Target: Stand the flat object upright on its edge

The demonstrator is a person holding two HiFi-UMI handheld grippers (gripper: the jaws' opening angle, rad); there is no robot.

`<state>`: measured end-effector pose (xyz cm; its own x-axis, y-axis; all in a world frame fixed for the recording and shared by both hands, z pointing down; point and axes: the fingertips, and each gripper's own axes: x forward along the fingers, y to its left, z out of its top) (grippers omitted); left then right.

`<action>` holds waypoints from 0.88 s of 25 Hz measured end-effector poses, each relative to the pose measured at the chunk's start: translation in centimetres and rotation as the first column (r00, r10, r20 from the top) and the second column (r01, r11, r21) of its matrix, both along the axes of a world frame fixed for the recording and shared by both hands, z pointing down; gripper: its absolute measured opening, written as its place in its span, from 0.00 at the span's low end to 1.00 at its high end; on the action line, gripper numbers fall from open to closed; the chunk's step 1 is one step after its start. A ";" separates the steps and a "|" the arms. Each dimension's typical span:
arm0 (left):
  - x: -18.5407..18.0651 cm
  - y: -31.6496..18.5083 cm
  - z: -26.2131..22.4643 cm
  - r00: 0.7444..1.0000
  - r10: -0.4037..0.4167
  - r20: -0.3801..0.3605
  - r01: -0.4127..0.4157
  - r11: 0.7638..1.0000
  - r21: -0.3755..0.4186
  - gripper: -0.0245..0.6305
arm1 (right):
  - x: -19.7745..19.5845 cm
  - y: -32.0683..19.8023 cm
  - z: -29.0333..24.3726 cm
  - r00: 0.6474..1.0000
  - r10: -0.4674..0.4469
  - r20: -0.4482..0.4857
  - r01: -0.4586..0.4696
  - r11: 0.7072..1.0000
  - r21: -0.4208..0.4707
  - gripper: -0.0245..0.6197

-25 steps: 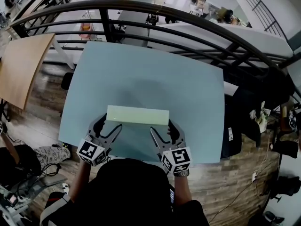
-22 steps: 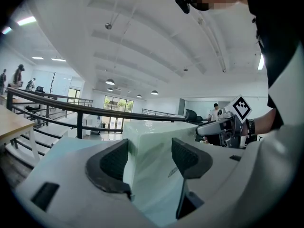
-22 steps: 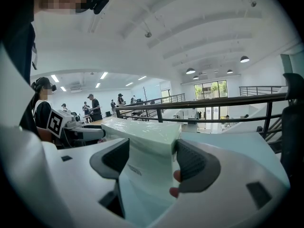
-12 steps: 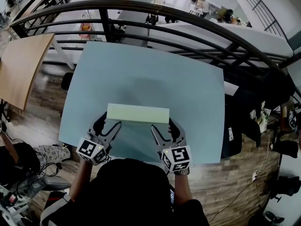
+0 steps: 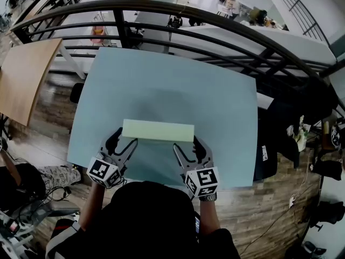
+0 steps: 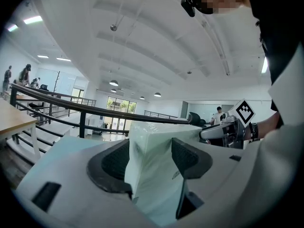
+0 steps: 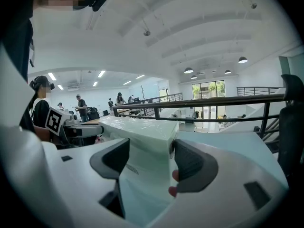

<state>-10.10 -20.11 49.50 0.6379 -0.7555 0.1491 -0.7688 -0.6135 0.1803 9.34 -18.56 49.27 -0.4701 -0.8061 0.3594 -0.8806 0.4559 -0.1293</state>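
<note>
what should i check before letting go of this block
1. Left claw clamped on the block: ok.
2. Right claw clamped on the block's other end: ok.
3. Block turned with its narrow face up and broad faces vertical: ok.
4. Bottom edge resting on the table: cannot tell, the block itself hides it.
5. Nothing else on the table near the block: ok.

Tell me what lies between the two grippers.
The green block spans the gap in the head view; left gripper and right gripper each clamp one end.
</note>
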 end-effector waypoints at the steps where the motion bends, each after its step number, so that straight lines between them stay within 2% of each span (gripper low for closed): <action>1: 0.0 0.0 0.2 1.000 0.000 0.001 0.000 1.000 -0.003 0.46 | 0.0 0.0 0.0 1.000 0.000 -0.001 0.000 1.000 0.002 0.50; 7: -0.1 0.2 0.7 1.000 -0.002 0.020 0.002 1.000 0.007 0.46 | 0.3 0.1 0.2 1.000 0.003 -0.003 -0.003 1.000 0.005 0.50; 11: -1.2 0.4 0.9 0.999 -0.036 0.040 0.036 0.999 0.003 0.46 | 0.1 0.3 0.2 1.000 0.007 -0.003 -0.007 1.000 0.004 0.50; 22: -0.3 4.4 1.7 0.992 -0.097 0.080 0.098 0.995 -0.009 0.46 | 1.8 4.5 0.6 1.000 0.012 0.014 -0.012 1.000 -0.005 0.50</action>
